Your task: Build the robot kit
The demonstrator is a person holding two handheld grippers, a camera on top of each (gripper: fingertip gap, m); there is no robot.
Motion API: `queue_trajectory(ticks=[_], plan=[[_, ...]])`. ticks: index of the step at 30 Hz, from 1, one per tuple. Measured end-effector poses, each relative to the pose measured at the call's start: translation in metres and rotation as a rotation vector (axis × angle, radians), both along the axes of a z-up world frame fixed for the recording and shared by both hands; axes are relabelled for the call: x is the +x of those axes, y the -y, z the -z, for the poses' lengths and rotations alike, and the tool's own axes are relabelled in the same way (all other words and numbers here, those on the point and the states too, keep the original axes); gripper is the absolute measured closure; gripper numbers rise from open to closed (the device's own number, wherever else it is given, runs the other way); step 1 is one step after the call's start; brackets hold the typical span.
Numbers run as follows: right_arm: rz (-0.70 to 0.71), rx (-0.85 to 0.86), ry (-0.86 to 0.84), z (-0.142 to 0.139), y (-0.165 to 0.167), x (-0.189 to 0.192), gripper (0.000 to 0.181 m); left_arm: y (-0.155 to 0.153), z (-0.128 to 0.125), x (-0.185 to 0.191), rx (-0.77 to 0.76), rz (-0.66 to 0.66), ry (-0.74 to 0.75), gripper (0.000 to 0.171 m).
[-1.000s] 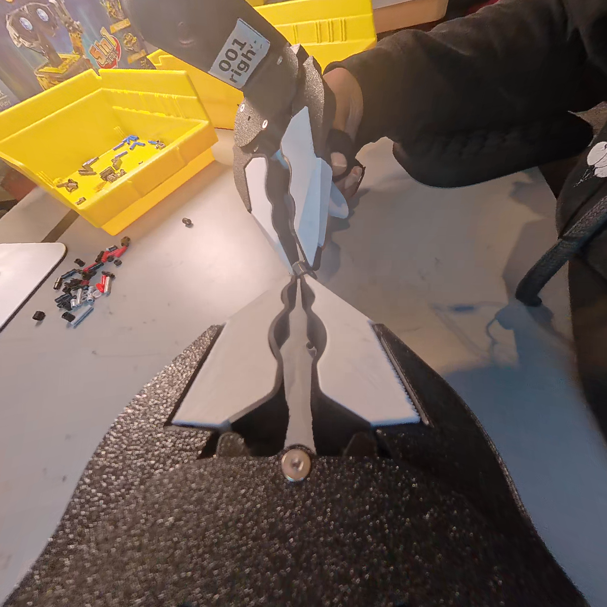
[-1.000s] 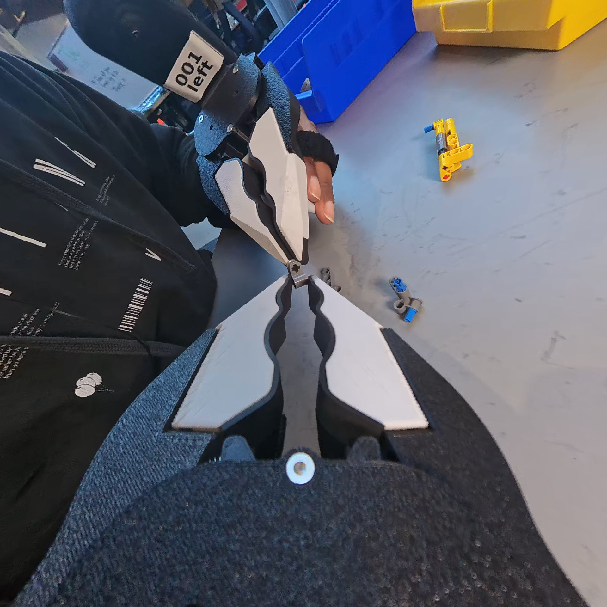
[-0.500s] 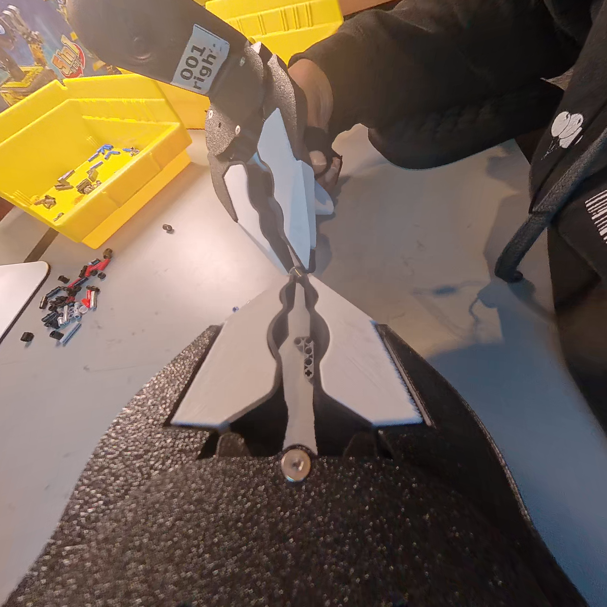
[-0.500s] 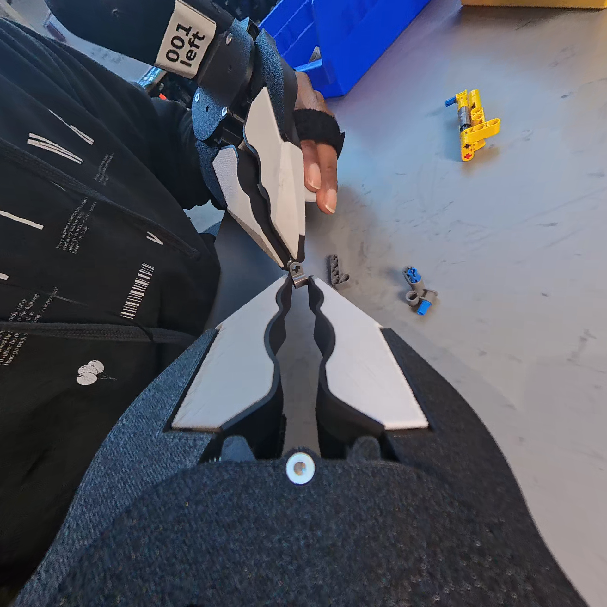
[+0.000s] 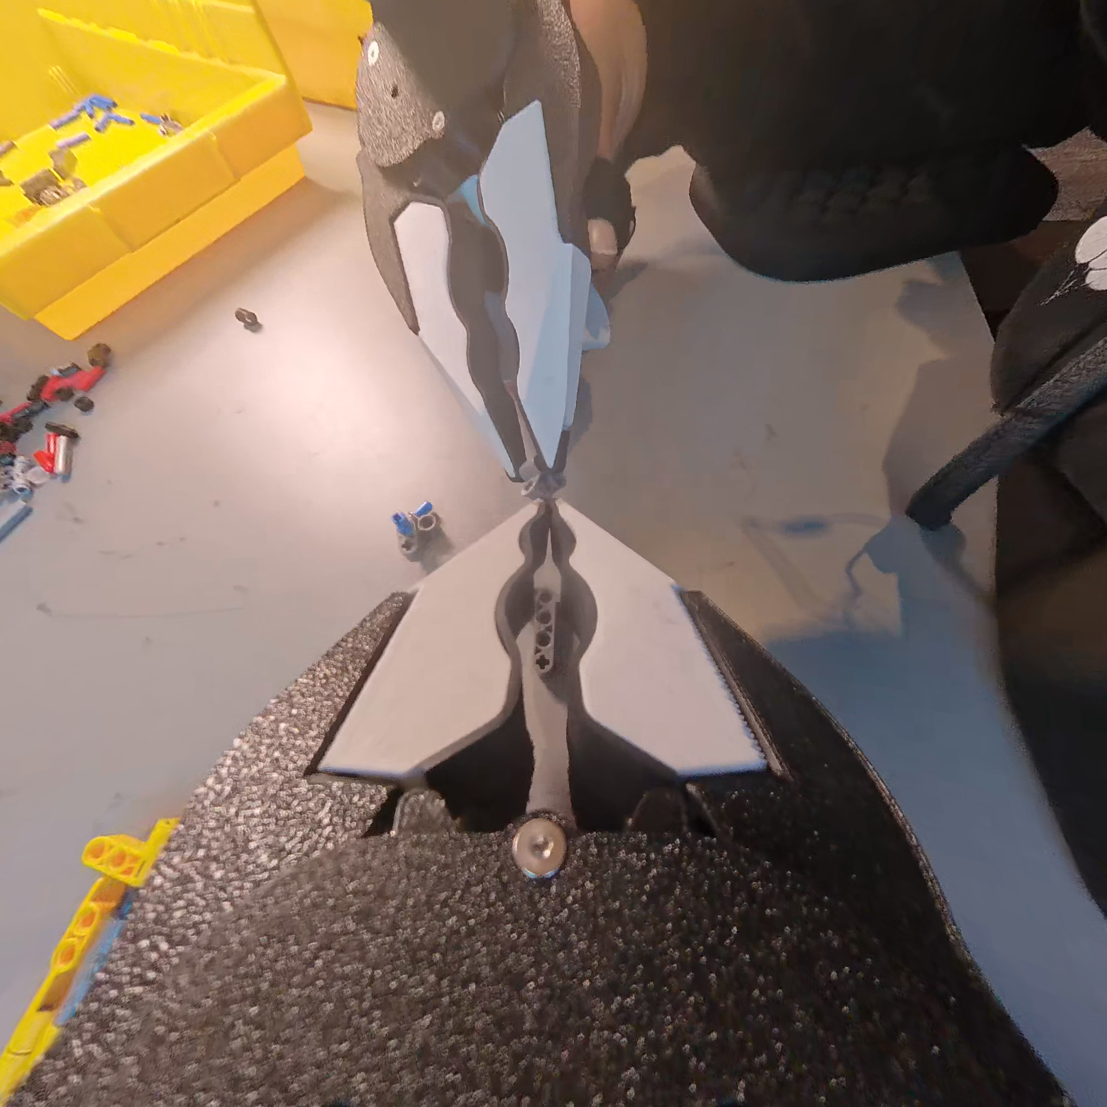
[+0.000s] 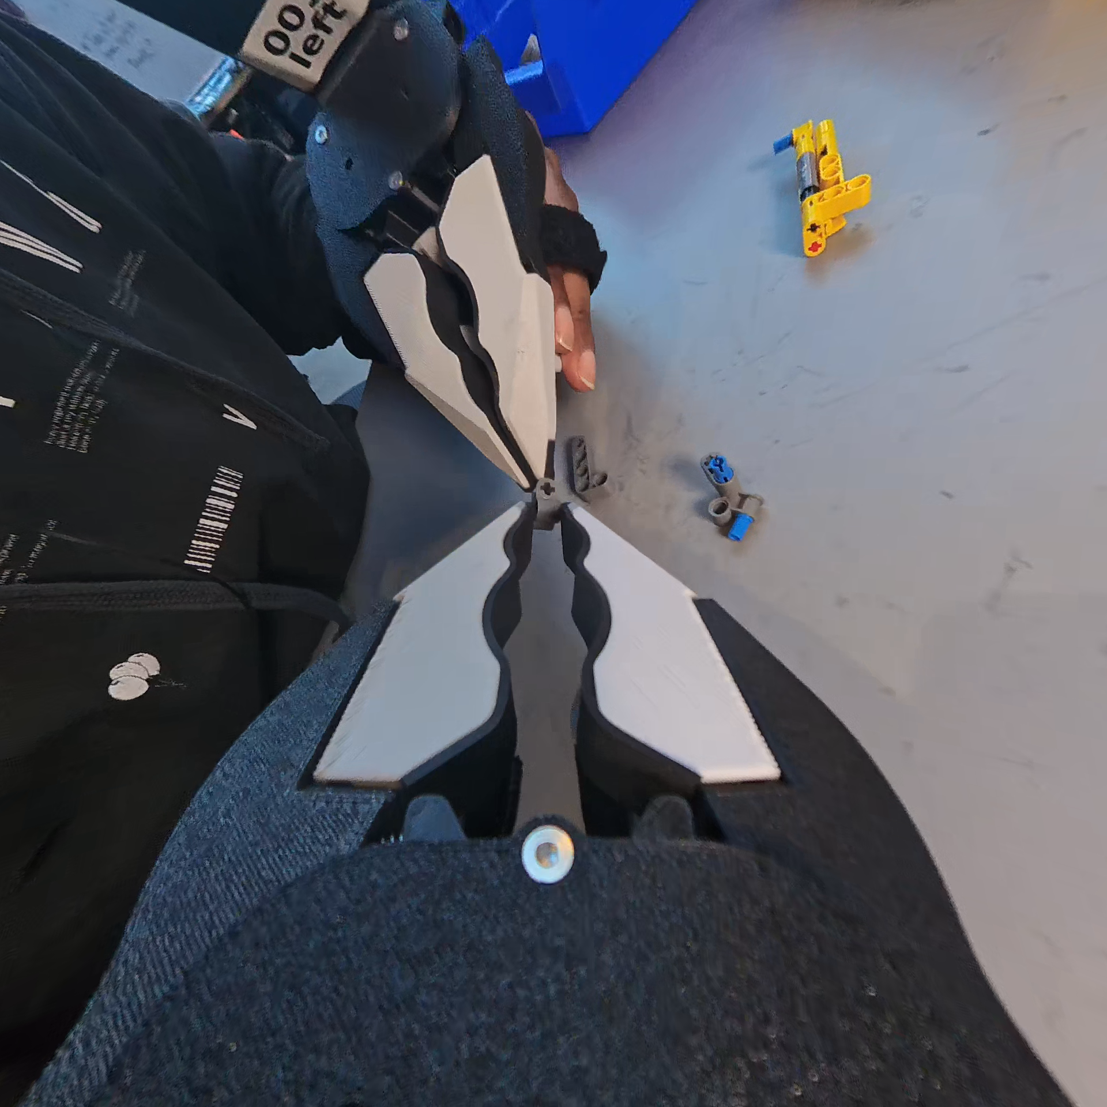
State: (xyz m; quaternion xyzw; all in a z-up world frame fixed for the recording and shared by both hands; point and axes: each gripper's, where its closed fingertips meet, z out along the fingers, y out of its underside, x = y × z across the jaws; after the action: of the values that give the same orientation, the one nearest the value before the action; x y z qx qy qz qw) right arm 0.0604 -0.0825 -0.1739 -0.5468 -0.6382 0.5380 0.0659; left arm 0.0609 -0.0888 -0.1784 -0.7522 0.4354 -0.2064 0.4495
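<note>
The grey bench (image 6: 898, 419) is looking smooth and matt, with dark scuffs all over. The left gripper's (image 5: 546, 509) black shell is showing a rough, pebbly printed-plastic grain, and its pale grey fingers (image 5: 455, 659) are looking flat and matt. A shiny metal screw (image 5: 538, 849) is sitting at the base. The yellow plastic bin (image 5: 150, 180) and the small yellow plastic beam assembly (image 6: 823, 185) are looking glossy. The black sleeve (image 5: 838, 120) is looking like soft knit cloth.
</note>
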Motion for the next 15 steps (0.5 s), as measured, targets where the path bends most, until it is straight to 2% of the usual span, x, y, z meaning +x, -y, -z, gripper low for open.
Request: queue_trajectory(ticks=[3,5,9,14,15], plan=[[0.02,0.094,0.085,0.018,-0.006,0.003,0.172,-0.001,0.006,-0.001,-0.022,-0.015,-0.024,0.171],[0.031,0.115,0.119,0.02,-0.007,0.004,0.172,0.0,0.008,-0.001,-0.036,-0.012,-0.025,0.171],[0.009,0.269,0.229,0.032,-0.009,0.013,0.173,-0.004,0.009,-0.003,-0.039,-0.034,-0.027,0.171],[-0.043,0.273,0.297,0.034,-0.008,0.011,0.172,-0.008,0.008,-0.006,-0.041,-0.067,-0.018,0.171],[-0.045,0.269,0.305,0.035,-0.009,0.011,0.167,-0.008,0.008,-0.007,-0.039,-0.071,-0.02,0.171]])
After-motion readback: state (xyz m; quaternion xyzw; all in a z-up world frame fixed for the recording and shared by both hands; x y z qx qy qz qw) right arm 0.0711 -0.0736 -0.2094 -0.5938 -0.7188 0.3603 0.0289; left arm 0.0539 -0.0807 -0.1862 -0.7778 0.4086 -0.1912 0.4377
